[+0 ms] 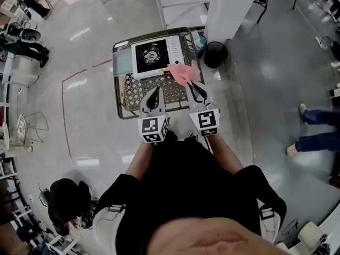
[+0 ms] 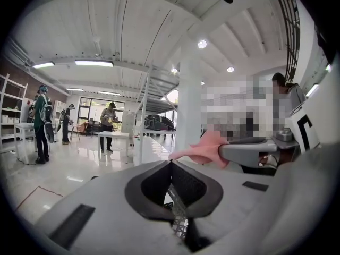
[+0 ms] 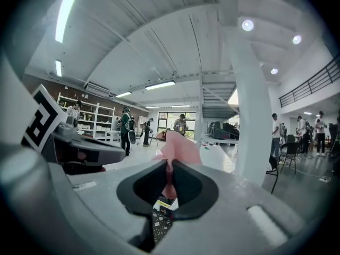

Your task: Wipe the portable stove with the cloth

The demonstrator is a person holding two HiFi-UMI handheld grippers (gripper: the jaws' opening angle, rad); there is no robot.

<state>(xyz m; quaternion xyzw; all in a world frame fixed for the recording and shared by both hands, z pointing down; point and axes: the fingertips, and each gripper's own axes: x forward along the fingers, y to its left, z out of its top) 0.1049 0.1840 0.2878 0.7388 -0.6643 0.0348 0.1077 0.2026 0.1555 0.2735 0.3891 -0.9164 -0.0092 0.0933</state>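
A white portable stove point(image 1: 155, 57) with a black burner sits at the far end of a wire-mesh table point(image 1: 127, 92). My right gripper point(image 1: 194, 84) is shut on a pink cloth point(image 1: 183, 73), which hangs in the air over the stove's near right corner. The cloth point(image 3: 179, 149) sticks up between the right jaws in the right gripper view, and the cloth point(image 2: 204, 149) also shows in the left gripper view. My left gripper point(image 1: 157, 91) is shut with nothing in it, raised over the mesh just short of the stove.
A black bin point(image 1: 215, 54) stands beside a white pillar point(image 1: 228, 9) right of the table. A person's legs point(image 1: 313, 129) are at the far right. Another person point(image 1: 66, 198) crouches at the lower left. Red tape point(image 1: 66, 116) marks the floor.
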